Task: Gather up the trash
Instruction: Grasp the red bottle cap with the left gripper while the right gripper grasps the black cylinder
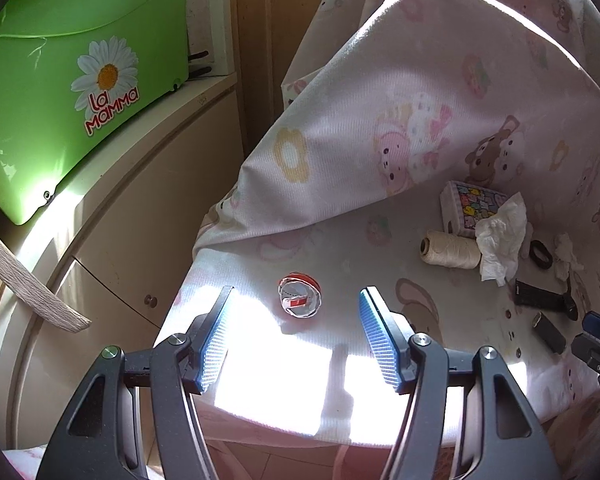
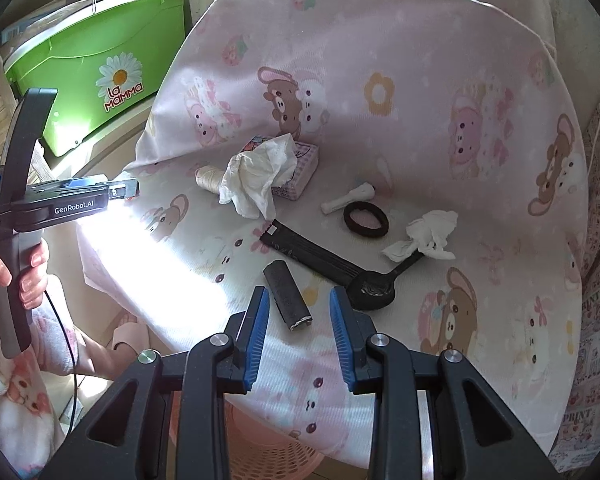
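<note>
Item 1: red-and-white foil lid [image 1: 299, 295], crumpled, lying on the cloth-covered table [image 1: 260, 380] just ahead of the left tongs [image 1: 296, 336], between their lines. Left tongs spread, pinching nothing. Likely feather-light, thin, springy; best nipped across a raised edge.

Item 2: dark stub [image 2: 287, 301], short and cylindrical, torn at its near end, between the tips of the right tongs [image 2: 299, 332]. These stand partly narrowed, pads not yet touching it. Likely stiff, light, prone to rolling; grip across the middle.

Item 3: crumpled tissues [image 2: 258, 178] and [image 2: 426, 236], well beyond the right tongs. Soft, weightless, compressible; pinch any fold.
</note>
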The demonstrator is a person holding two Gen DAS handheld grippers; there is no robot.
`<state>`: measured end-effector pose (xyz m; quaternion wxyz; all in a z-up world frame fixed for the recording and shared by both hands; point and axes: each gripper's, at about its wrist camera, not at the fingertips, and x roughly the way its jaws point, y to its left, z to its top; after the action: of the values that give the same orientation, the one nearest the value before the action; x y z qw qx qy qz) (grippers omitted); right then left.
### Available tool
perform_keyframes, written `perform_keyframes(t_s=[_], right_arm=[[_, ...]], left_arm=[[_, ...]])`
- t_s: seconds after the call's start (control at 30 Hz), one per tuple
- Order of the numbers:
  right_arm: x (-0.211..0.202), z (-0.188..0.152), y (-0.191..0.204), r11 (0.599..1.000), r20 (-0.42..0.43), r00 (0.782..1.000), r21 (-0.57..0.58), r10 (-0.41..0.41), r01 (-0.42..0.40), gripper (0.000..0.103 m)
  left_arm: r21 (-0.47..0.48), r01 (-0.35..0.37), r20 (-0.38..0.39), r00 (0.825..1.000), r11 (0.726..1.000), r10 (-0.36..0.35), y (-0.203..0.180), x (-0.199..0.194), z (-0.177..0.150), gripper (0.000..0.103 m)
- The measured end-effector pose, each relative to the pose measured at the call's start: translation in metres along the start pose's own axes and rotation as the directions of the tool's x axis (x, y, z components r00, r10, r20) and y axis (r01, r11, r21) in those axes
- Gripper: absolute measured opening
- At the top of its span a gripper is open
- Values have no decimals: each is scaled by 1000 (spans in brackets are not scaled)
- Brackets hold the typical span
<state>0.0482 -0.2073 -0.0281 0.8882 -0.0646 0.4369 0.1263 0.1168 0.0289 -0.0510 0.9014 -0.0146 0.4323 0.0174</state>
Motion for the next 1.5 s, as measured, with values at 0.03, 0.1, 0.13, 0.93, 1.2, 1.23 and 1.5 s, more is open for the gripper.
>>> perform_keyframes(t_s=[0.03,0.1,0.13,0.93,1.2,1.23,1.5], right_arm=[[3,0,-1,1000,-5,1000,3,-2,2,34],[9,1,-1,1000,-17,1000,1,-1,1,34],[12,2,-2,1000,-22,1000,-1,-5,5,34],[7,-1,-3,998,37,998,53,44,-46,14],[-9,-3,-14,991,69,995,110,67,-74,14],[-10,-5,-15,991,66,996,114,65,-72,14],[-29,-17,-4,992,84,995,109,49,-58,14]], left_arm=[[14,-11,-4,1000,1000,11,-2,2,-1,60],[24,-23,-12,1000,999,24,-4,6,-3,60],[14,-14,-20,1000,1000,15,-3,9,-4,53],[-9,118,88,989,993,-117,-8,-42,-16,8],[14,186,112,976,982,-186,-15,-69,-28,8],[24,201,104,974,979,-202,-17,-70,-29,8],[115,286,49,955,951,-293,-38,-88,-47,8]])
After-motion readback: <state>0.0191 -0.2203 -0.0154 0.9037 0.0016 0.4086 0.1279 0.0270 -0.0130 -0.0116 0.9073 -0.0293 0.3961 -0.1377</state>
